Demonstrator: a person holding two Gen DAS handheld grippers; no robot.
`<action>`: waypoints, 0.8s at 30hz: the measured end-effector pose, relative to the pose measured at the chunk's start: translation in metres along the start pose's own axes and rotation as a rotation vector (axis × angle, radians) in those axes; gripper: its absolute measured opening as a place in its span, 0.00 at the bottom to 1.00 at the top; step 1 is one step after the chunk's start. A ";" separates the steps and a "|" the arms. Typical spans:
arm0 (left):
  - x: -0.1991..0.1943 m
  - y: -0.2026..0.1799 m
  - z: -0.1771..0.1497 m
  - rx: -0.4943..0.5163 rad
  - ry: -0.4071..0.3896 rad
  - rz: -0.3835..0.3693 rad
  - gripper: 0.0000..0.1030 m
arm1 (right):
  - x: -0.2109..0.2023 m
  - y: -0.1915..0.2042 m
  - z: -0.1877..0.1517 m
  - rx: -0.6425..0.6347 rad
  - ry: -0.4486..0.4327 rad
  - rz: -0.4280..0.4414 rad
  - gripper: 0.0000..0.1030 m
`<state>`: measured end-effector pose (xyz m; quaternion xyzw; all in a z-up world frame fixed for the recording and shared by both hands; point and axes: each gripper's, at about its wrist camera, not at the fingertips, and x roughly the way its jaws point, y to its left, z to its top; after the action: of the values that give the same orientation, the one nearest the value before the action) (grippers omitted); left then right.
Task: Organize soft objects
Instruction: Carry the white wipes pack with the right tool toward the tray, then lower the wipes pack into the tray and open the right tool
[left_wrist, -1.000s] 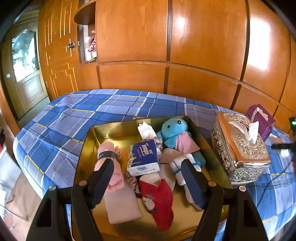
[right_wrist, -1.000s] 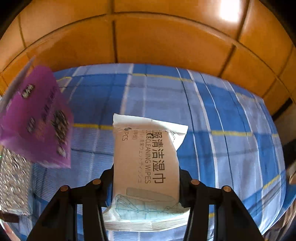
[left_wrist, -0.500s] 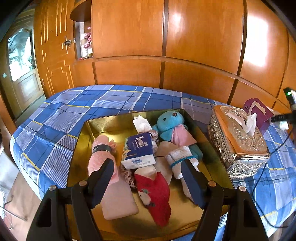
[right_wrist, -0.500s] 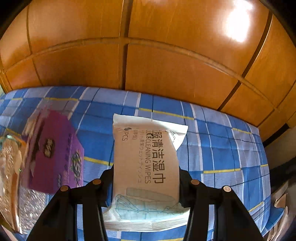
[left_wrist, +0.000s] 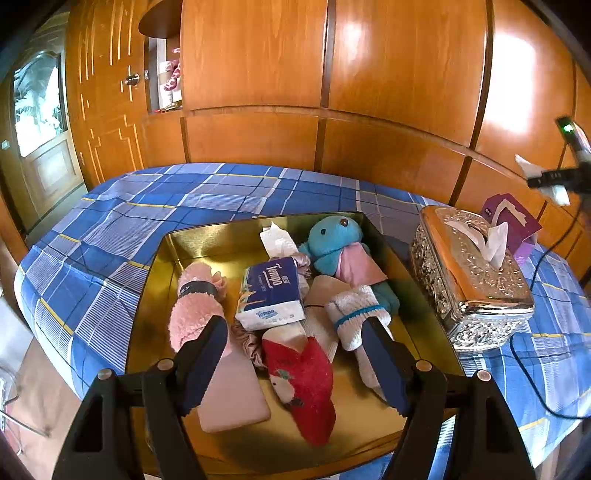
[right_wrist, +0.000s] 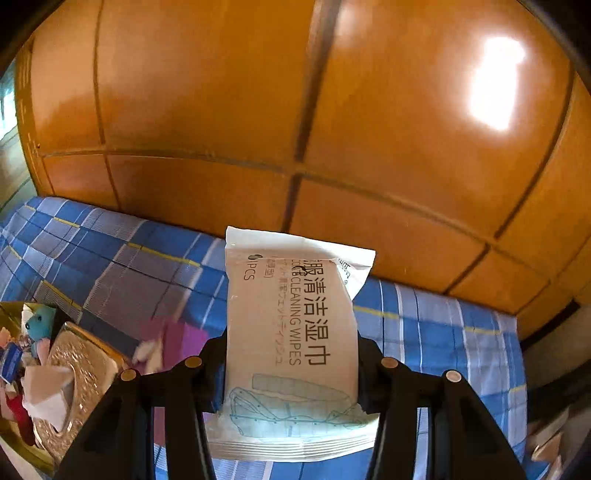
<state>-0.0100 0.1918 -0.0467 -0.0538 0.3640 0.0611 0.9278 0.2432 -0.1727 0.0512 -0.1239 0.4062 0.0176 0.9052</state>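
Note:
My right gripper (right_wrist: 291, 365) is shut on a white pack of cleaning wipes (right_wrist: 291, 325), held in the air above the blue checked bed cover (right_wrist: 129, 266). In the left wrist view that gripper and pack (left_wrist: 546, 177) show at the far right, high above the bed. My left gripper (left_wrist: 295, 354) hangs open over the near part of a gold tray (left_wrist: 192, 243) with nothing between its fingers. In the tray lie a teal plush toy (left_wrist: 332, 240), a Tempo tissue pack (left_wrist: 271, 291), a pink fluffy roll (left_wrist: 192, 306), a red sock (left_wrist: 303, 376), a white rolled sock (left_wrist: 354, 314) and a pink flat pad (left_wrist: 232, 398).
An ornate silver tissue box (left_wrist: 472, 280) stands right of the tray, with a purple tissue pack (left_wrist: 513, 218) behind it. A black cable (left_wrist: 532, 373) runs over the cover at the right. Wooden wall panels (left_wrist: 258, 74) close off the far side of the bed.
My right gripper has risen with the wipes pack and swung, so the purple pack and silver box now lie lower left in its view. The left gripper has stayed over the tray.

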 end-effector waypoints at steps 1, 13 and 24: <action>0.000 0.001 0.000 -0.001 0.000 0.000 0.73 | 0.000 0.005 0.003 -0.010 -0.001 0.000 0.49; -0.003 0.010 -0.001 -0.023 0.003 0.009 0.73 | -0.012 0.132 0.022 -0.321 -0.028 0.219 0.49; -0.007 0.026 0.001 -0.062 -0.008 0.045 0.73 | -0.050 0.245 -0.036 -0.637 -0.006 0.466 0.49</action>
<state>-0.0180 0.2176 -0.0426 -0.0741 0.3594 0.0934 0.9256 0.1511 0.0591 0.0136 -0.3031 0.3951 0.3479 0.7944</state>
